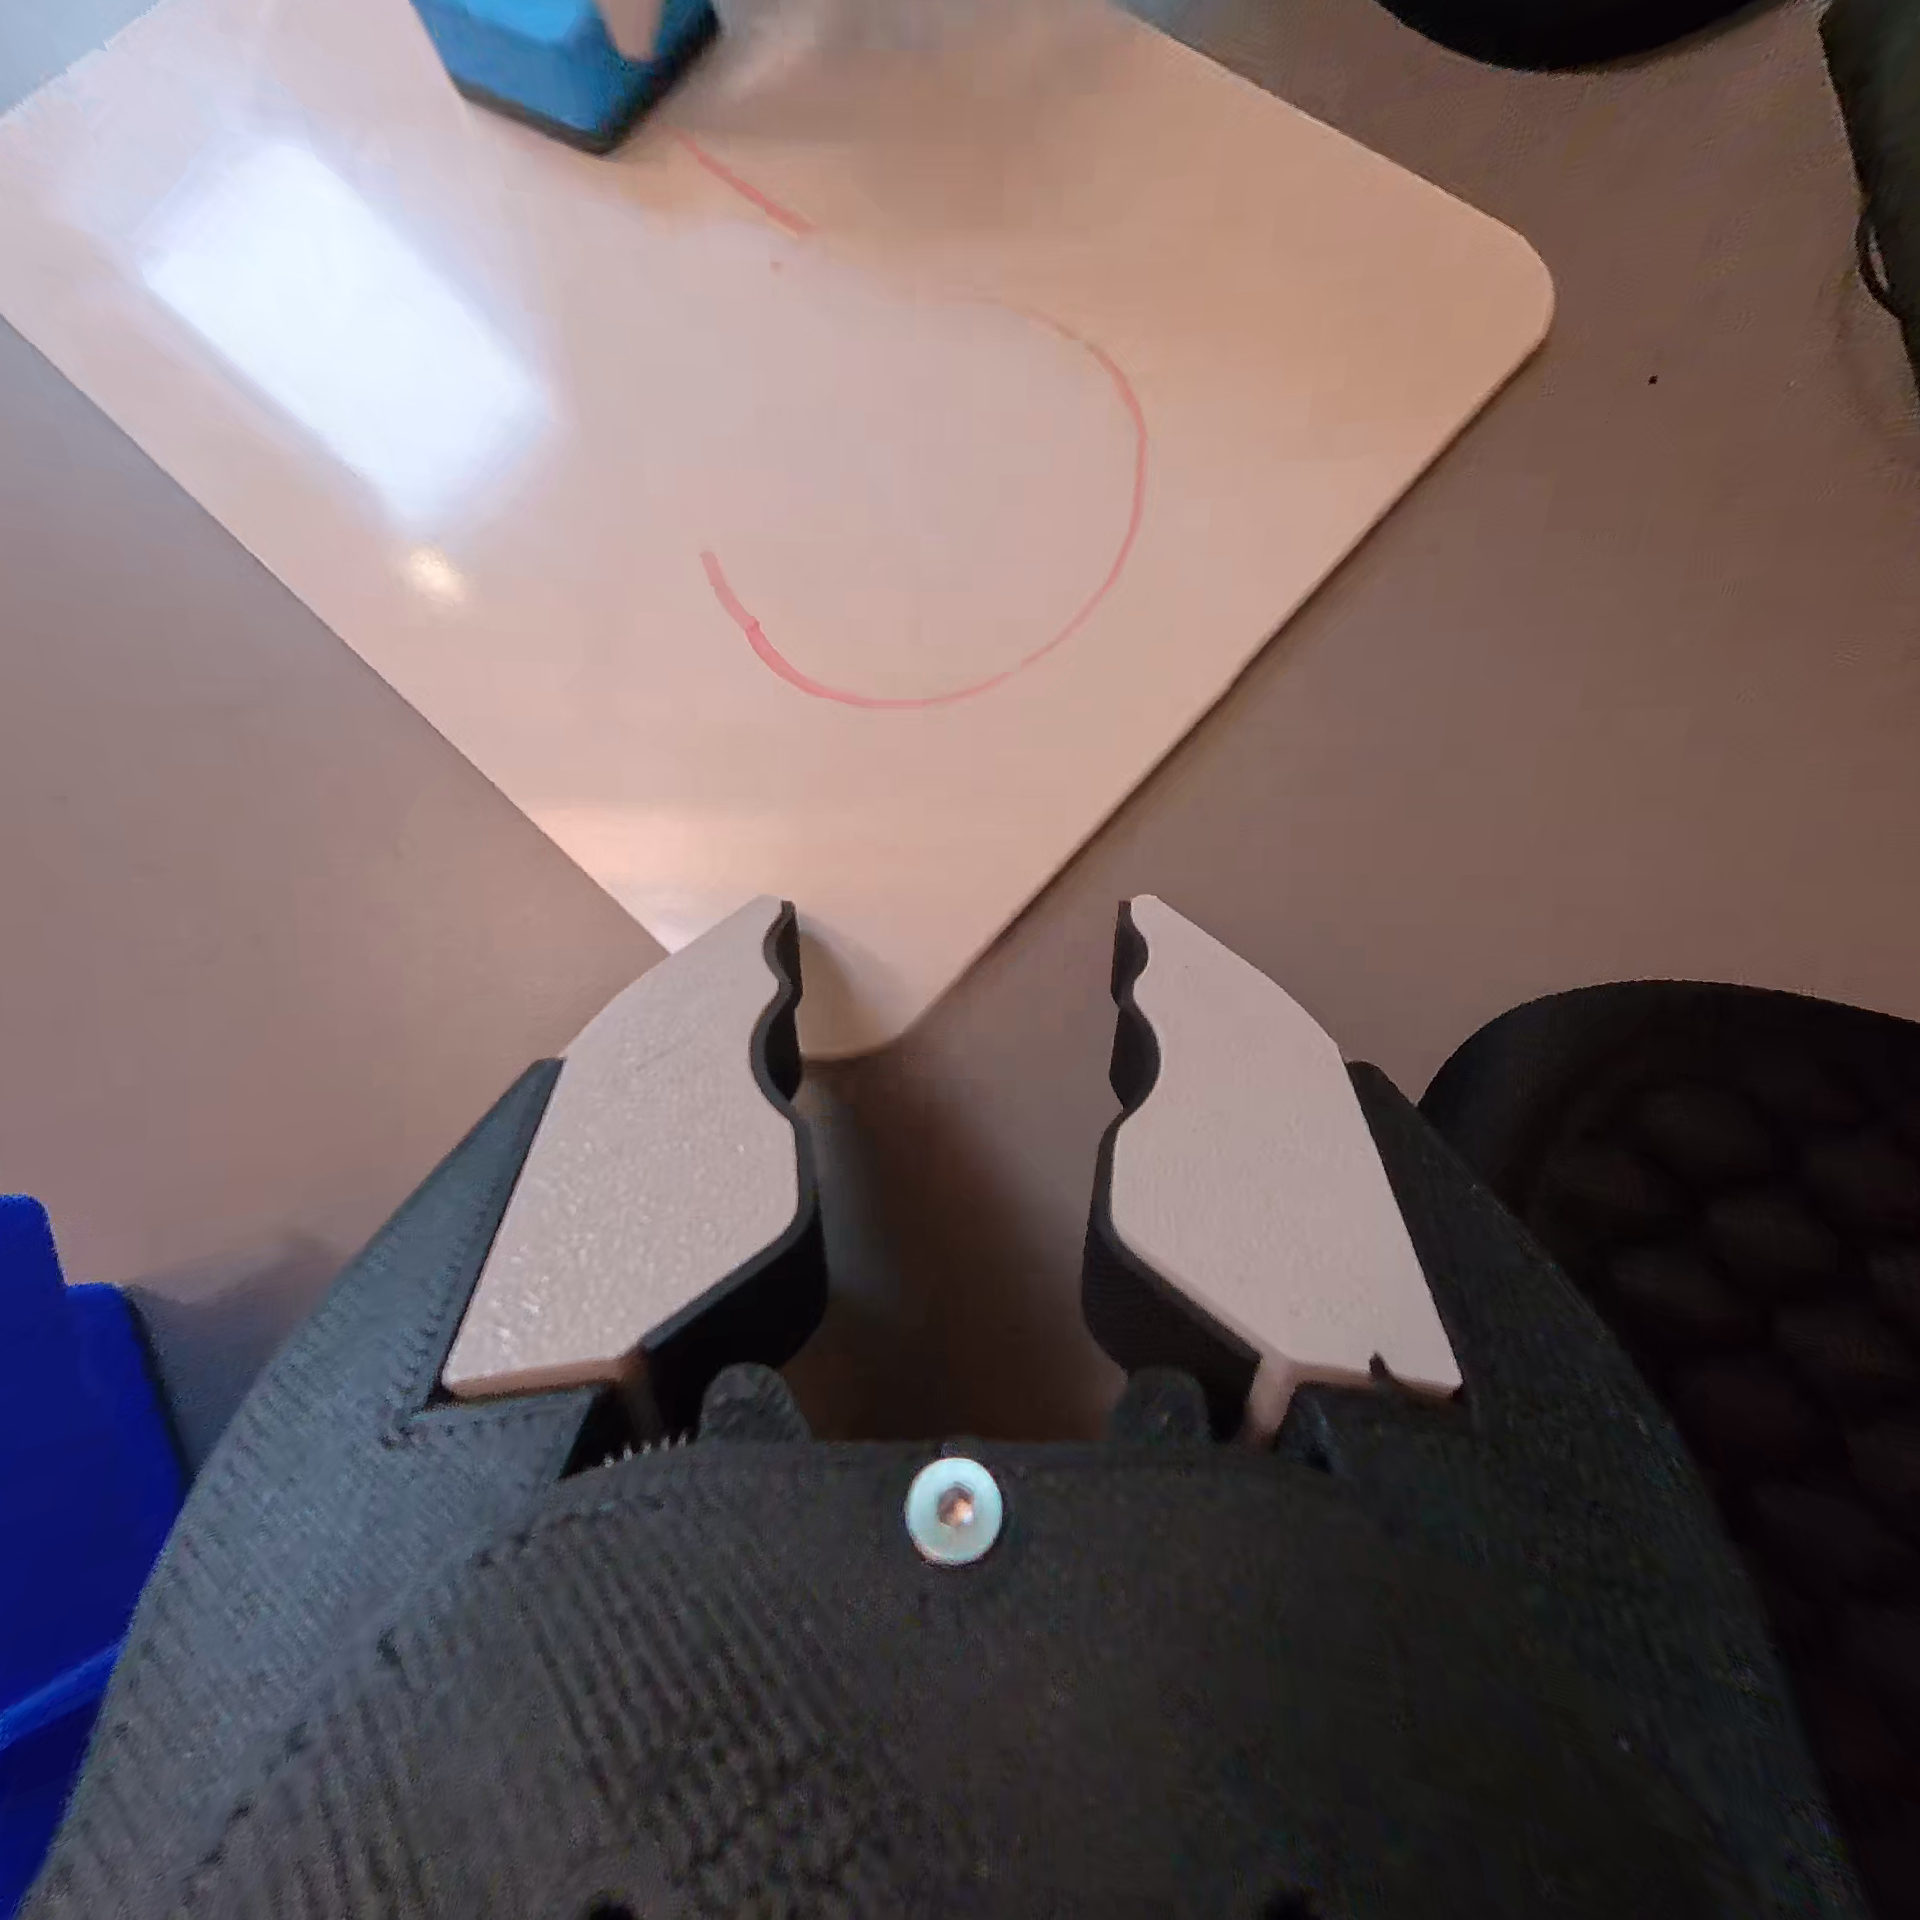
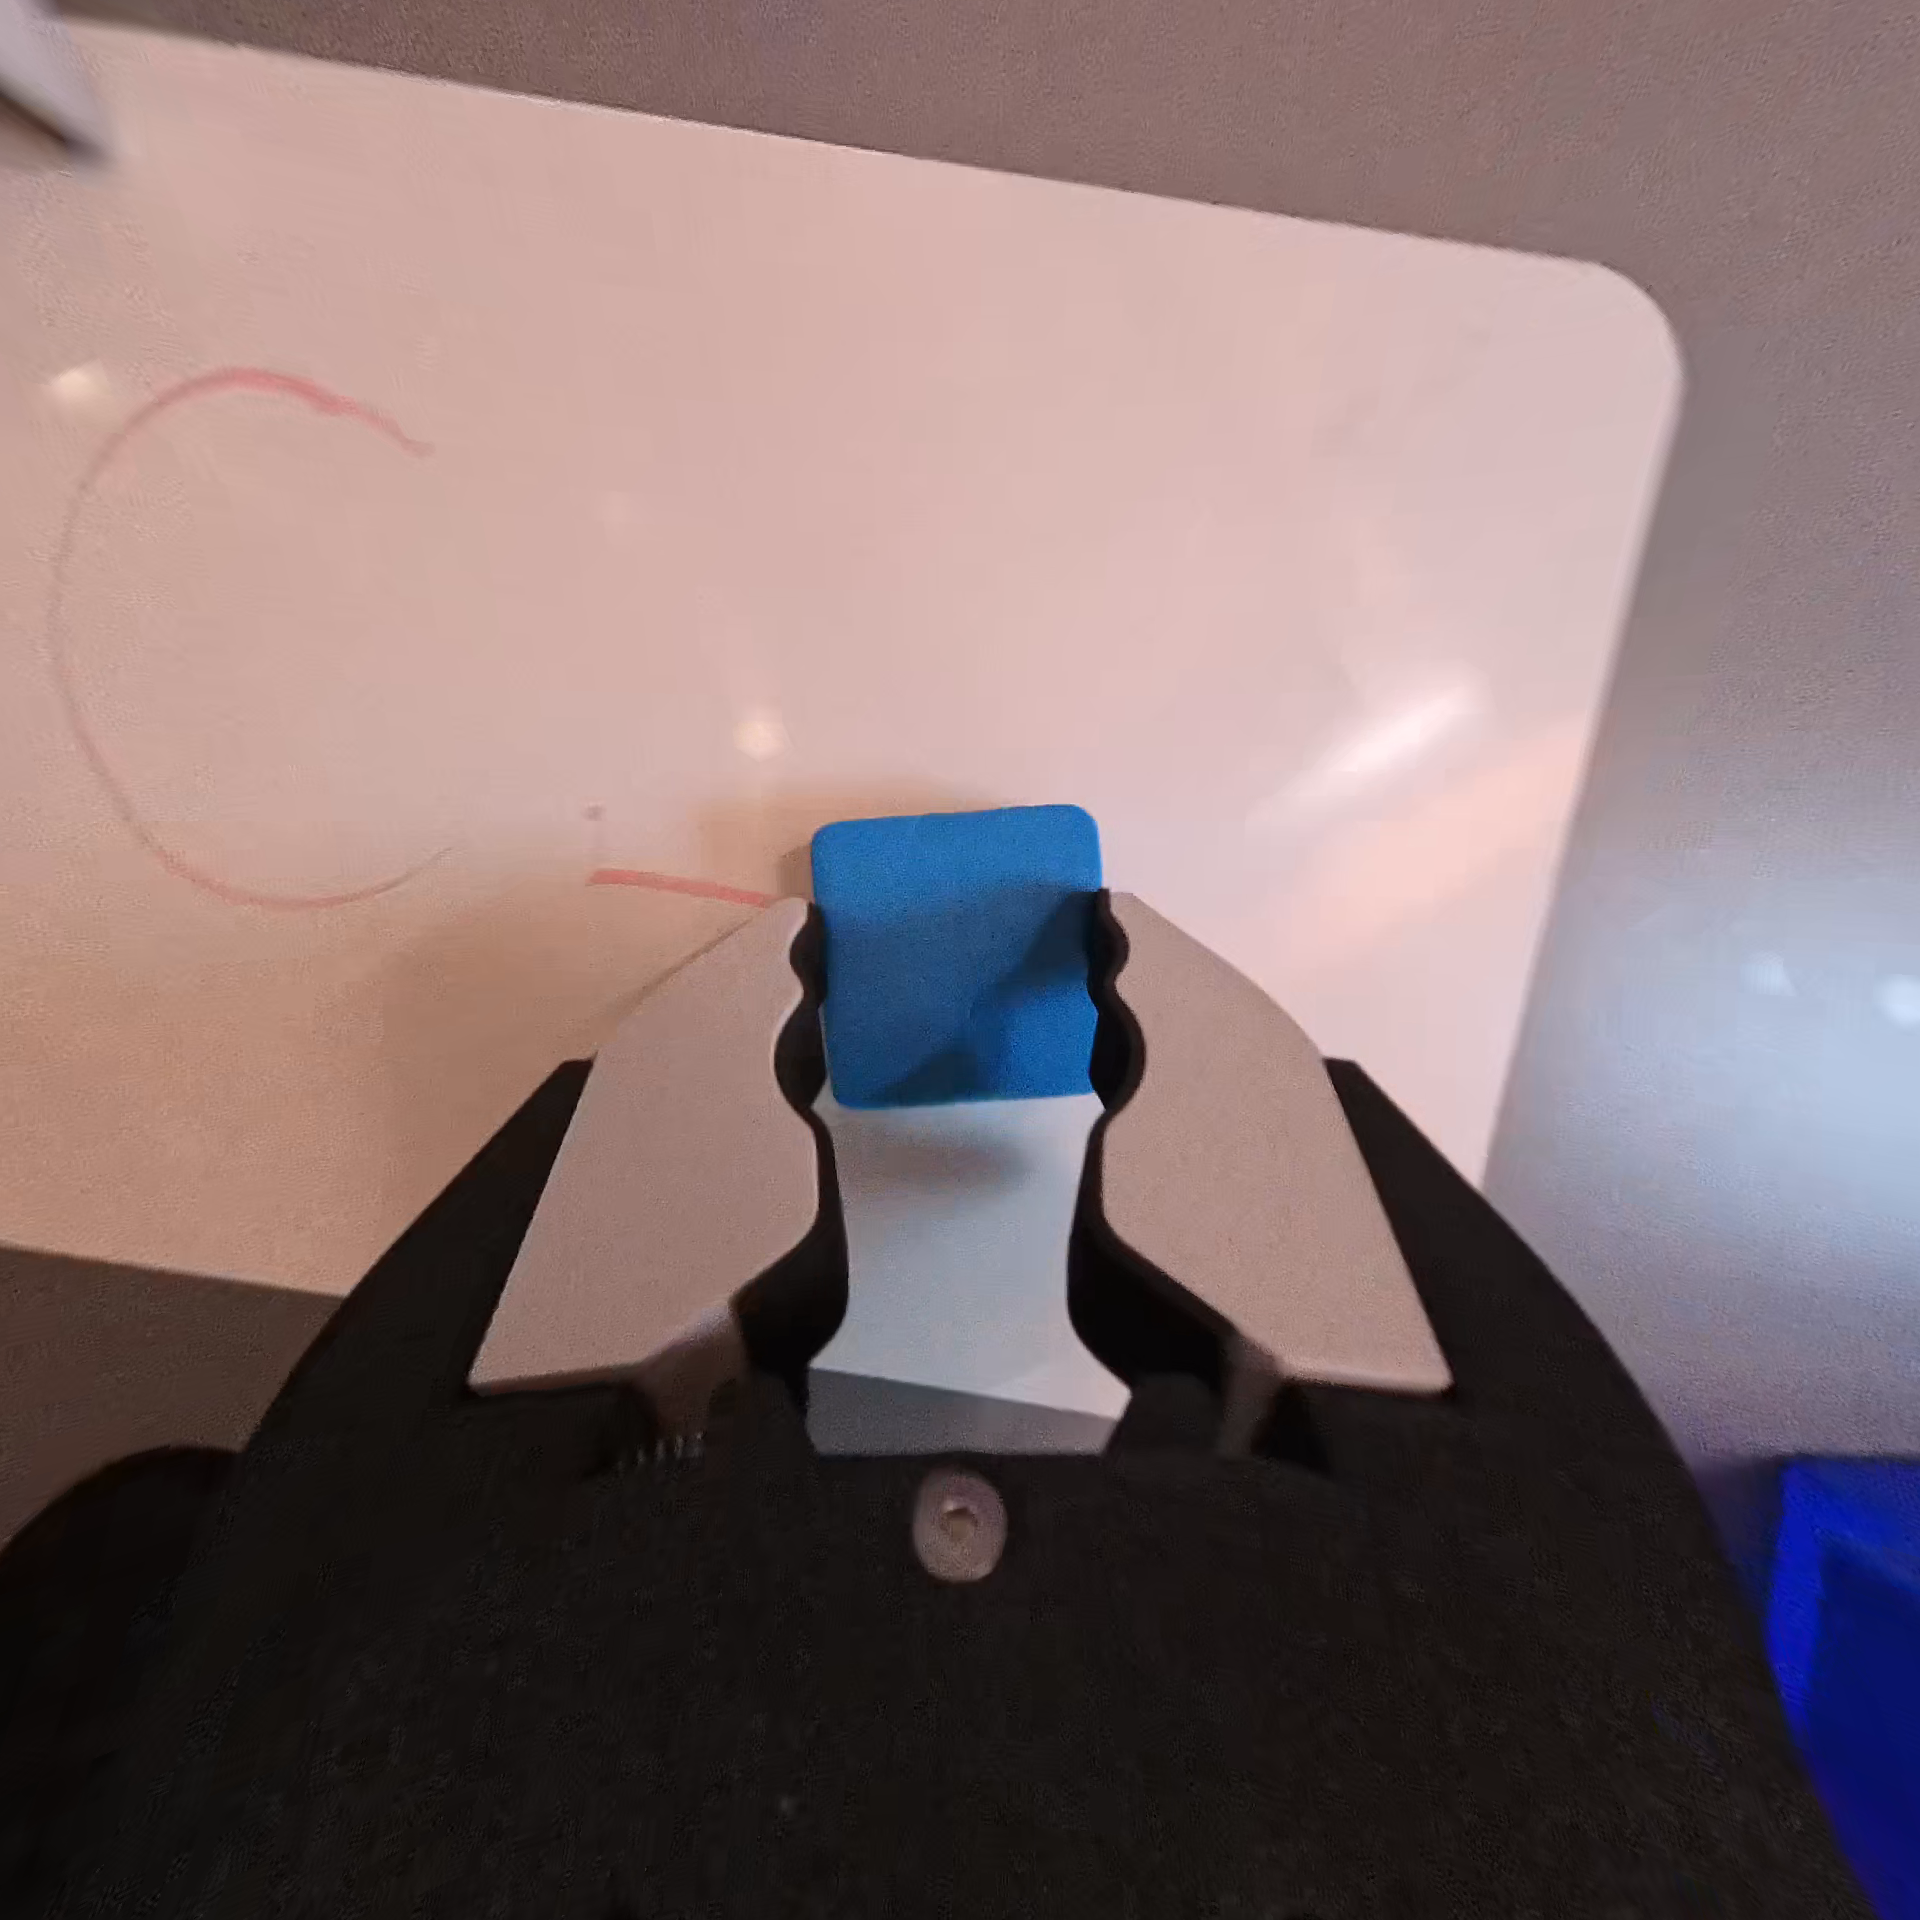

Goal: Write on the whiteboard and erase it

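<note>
1. Centrally, the fingers point(image 2: 686, 1101) of the right gripper point(image 2: 951, 997) were closed on the 2 flanks of a blue eraser block point(image 2: 951, 956), a hold that probably kept its dark underside flat to the board.
2. The eraser sat on the whiteboard point(image 2: 1039, 468), just beside a short remnant of the red line point(image 2: 675, 886); gaps in the red loop point(image 1: 1039, 499) suggest wiping was under way.
3. The left gripper point(image 1: 956, 977) was parted and empty over the board's near corner, judged to be idle or ready to steady it.
4. The whiteboard point(image 1: 1351, 343) lay flat on a brown table point(image 1: 208, 831).
5. A blue bin point(image 1: 52, 1455) stood at the frame edge.
</note>
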Demonstrator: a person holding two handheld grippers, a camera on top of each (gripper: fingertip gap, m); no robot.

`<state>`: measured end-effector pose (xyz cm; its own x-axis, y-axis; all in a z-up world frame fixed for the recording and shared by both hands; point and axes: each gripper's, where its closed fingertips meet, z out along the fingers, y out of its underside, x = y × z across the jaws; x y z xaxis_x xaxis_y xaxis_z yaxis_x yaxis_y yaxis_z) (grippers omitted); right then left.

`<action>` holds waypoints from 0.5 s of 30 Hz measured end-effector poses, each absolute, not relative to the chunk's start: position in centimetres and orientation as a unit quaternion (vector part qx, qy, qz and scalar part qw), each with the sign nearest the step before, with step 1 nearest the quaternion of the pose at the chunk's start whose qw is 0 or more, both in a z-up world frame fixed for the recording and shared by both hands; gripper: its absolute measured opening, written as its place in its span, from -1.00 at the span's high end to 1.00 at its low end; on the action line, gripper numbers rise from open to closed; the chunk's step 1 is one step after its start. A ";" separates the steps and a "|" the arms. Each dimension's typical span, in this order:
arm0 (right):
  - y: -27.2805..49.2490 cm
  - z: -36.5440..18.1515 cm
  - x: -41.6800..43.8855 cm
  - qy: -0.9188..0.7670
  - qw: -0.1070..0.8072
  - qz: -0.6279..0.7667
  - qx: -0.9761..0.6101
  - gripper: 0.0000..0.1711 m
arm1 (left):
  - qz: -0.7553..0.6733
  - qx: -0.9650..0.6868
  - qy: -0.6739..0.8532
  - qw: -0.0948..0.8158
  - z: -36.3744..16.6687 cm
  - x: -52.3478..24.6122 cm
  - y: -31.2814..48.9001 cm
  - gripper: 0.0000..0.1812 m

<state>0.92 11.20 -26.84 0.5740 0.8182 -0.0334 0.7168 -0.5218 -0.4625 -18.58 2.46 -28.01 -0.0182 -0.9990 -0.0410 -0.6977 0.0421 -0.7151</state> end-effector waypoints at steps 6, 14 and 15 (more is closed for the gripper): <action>3.9 -26.8 -6.6 -0.532 0.193 0.178 -0.805 0.43 | -0.265 -0.641 0.661 0.287 -28.0 -18.4 2.5 0.33; 10.5 -26.8 0.8 -0.423 0.202 0.129 -0.874 0.43 | -0.262 -0.641 0.662 0.286 -28.0 -18.4 2.4 0.36; 11.4 -26.8 1.3 -0.410 0.207 0.133 -0.878 0.43 | -0.262 -0.641 0.661 0.288 -28.0 -18.3 2.4 0.35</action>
